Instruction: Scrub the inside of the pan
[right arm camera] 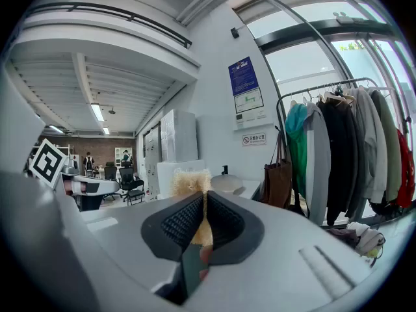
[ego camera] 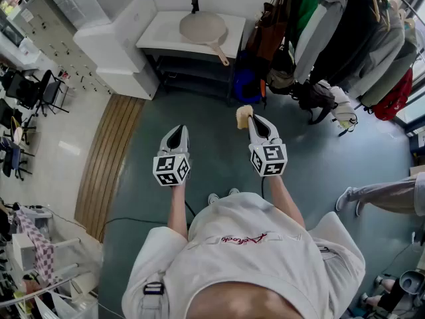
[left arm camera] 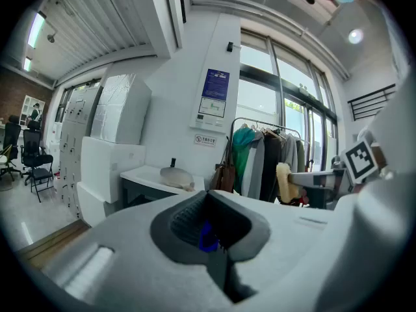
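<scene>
Pan (ego camera: 203, 28) well ahead of both: left gripper (ego camera: 177, 130) closed empty, right gripper (ego camera: 252, 118) tight on apparent sponge (ego camera: 242, 114).

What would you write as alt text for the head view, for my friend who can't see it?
A person stands holding two tools: the right hand-held gripper pinches a yellow sponge, and the left hand-held gripper is shut on nothing. Farther ahead, apart from both, a pan lies on a white table, with coats hanging to the right.

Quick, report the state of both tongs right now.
Left tongs: closed, nothing in them.
Right tongs: closed on a sponge.
</scene>
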